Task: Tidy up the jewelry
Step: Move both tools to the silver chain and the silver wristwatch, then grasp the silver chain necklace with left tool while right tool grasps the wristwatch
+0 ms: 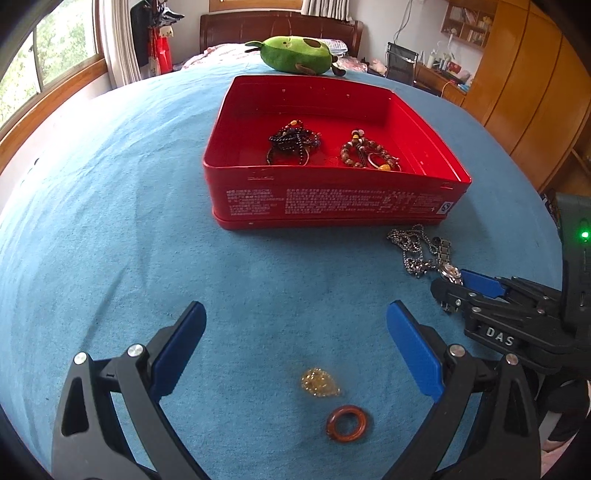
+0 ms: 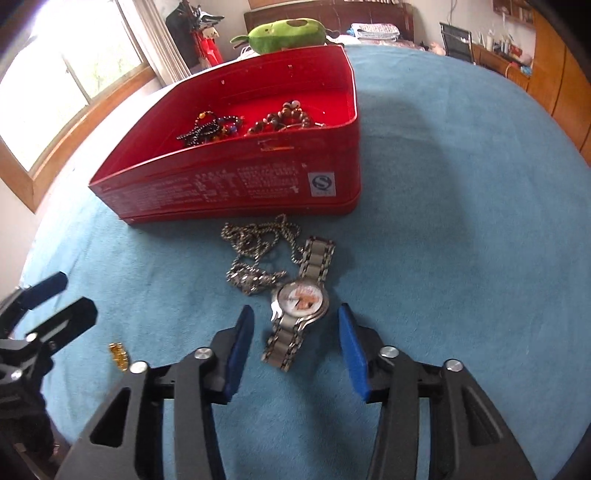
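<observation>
A red tin box (image 1: 332, 199) (image 2: 236, 184) stands on the blue cloth, holding a dark bead bracelet (image 1: 293, 142) (image 2: 208, 129) and a brown bead bracelet (image 1: 369, 151) (image 2: 284, 116). My left gripper (image 1: 295, 314) is open; a gold trinket (image 1: 319, 382) (image 2: 119, 355) and a brown ring (image 1: 347, 422) lie between its fingers on the cloth. My right gripper (image 2: 295, 317) (image 1: 448, 280) is open, its blue pads on either side of a silver wristwatch (image 2: 299, 302) (image 1: 448, 271). A silver chain (image 2: 258, 251) (image 1: 413, 247) lies just beyond the watch, before the box.
A green plush toy (image 1: 295, 53) (image 2: 286, 33) lies behind the box. A window (image 1: 44, 59) is at the left, wooden wardrobes (image 1: 535, 92) at the right, and a desk with a chair (image 1: 400, 62) at the back.
</observation>
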A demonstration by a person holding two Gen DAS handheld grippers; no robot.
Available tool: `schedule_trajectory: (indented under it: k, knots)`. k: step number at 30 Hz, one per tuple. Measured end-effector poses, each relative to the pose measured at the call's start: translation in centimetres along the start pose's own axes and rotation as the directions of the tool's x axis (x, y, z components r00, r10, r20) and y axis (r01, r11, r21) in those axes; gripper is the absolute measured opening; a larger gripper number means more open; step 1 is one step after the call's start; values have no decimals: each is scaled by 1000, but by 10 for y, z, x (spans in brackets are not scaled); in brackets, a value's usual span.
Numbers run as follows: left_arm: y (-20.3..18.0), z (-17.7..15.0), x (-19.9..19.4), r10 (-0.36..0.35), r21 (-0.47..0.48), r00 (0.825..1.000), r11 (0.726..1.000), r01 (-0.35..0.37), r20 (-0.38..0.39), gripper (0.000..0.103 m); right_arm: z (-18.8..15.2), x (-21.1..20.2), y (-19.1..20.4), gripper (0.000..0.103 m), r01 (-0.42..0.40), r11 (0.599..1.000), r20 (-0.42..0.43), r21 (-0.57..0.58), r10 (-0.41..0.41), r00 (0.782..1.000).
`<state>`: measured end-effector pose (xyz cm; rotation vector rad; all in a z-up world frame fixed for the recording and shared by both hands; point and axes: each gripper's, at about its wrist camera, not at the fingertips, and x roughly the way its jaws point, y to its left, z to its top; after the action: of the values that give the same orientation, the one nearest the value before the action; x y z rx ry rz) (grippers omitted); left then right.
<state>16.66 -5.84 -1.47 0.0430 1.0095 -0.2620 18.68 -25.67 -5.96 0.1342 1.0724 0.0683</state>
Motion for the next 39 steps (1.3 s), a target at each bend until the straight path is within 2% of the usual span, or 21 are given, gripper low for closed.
schedule_trajectory:
  k: [3, 6, 15, 22, 24, 25, 26, 28, 33, 35, 36, 37, 39]
  knots:
    - [-5, 4, 1, -1, 8, 1000, 1000, 1, -2, 97, -3, -1, -4, 30, -7, 1000, 17, -28, 8, 1000]
    - [-13, 8, 4, -5, 20, 1000, 1000, 5, -12, 97, -6, -5, -14, 30, -44, 999, 19, -12, 44, 999]
    - [-53, 29, 28, -57, 37, 995, 998, 60, -81, 97, -7, -21, -47, 30, -15, 999, 55, 35, 14, 998]
    - [-88, 46, 61, -44, 71, 993, 996, 52, -112, 96, -6, -23, -58, 30, -38, 998, 58, 41, 35, 998]
    - [-92, 48, 68, -45, 80, 991, 995, 55, -123, 81, -3, -19, -59, 30, -49, 998, 54, 43, 46, 997]
    - [-94, 50, 74, -48, 79, 989, 995, 60, -141, 70, -3, -18, -59, 30, -53, 998, 52, 44, 51, 997]
    - [-94, 52, 81, -64, 68, 984, 995, 76, -165, 65, -4, -17, -60, 30, -58, 997, 50, 45, 56, 997]
    - [-94, 54, 90, -83, 56, 979, 994, 95, -186, 64, -5, -18, -63, 30, -64, 997, 49, 45, 62, 997]
    - [-98, 61, 97, -95, 64, 982, 992, 107, -165, 63, -6, -19, -60, 30, -58, 998, 53, 34, 56, 997]
    - [-102, 65, 100, -89, 75, 984, 992, 101, -157, 39, -6, -18, -60, 30, -59, 998, 52, 36, 57, 997]
    - [-102, 65, 100, -100, 71, 983, 991, 112, -157, 32, -6, -18, -60, 30, -59, 998, 52, 37, 57, 997]
    - [-102, 66, 101, -123, 60, 979, 989, 135, -164, 19, -5, -18, -60, 30, -59, 998, 52, 38, 57, 997]
    - [-102, 67, 103, -161, 44, 971, 984, 171, -174, 17, -5, -18, -60, 30, -59, 998, 52, 38, 57, 997]
